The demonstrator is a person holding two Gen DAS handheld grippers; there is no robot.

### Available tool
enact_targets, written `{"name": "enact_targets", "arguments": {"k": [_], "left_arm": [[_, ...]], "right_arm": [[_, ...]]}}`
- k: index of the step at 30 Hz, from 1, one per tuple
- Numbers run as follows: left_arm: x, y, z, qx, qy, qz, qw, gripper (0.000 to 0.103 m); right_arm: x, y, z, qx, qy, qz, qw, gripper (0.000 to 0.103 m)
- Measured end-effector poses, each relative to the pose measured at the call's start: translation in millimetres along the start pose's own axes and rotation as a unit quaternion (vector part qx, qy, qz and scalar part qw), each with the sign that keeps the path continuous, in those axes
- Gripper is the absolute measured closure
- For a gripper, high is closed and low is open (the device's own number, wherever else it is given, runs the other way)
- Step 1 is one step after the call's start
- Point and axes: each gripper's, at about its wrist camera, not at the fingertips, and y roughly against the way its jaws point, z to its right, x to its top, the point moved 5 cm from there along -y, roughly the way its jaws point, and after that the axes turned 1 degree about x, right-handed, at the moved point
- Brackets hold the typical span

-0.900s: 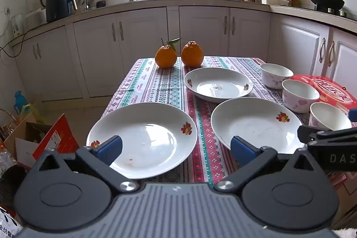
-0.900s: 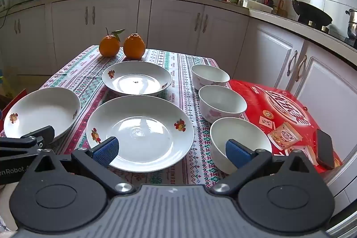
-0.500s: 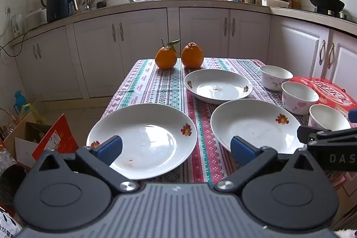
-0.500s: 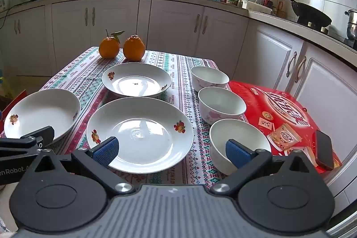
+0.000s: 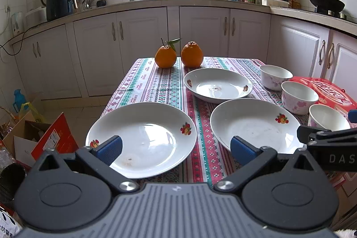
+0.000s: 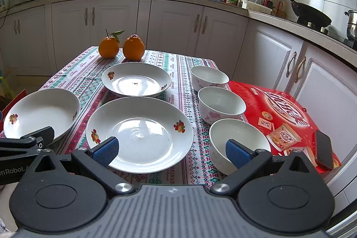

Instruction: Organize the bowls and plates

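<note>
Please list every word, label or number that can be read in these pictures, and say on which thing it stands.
"DAS": on the right gripper, cut off by the picture edge.
"enRobot.": on the left gripper, also cut off.
"HONGMAO", uncertain: on the tablecloth hem.
Red box: large characters, too stylised to read.
Cardboard box label: too small.

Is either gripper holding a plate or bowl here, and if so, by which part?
Nothing is held. The left gripper and right gripper are both wide open, with nothing between their pads.
</note>
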Motion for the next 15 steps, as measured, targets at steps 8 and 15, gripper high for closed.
{"name": "enact_targets", "arguments": {"k": [8,15], "left_arm": [[-1.5,-1.9,0.1,-0.001,0.001,0.0,1.0,0.001],[-2.5,-2.5,-0.5,-0.001,0.004,0.0,1.0,0.001]], "right_arm": [[1.0,0.5,0.2,0.0,0.001,0.0,1.0,0.0],[0.5,1.7,1.1,-0.002,0.001,0.003,1.0,0.0]]}}
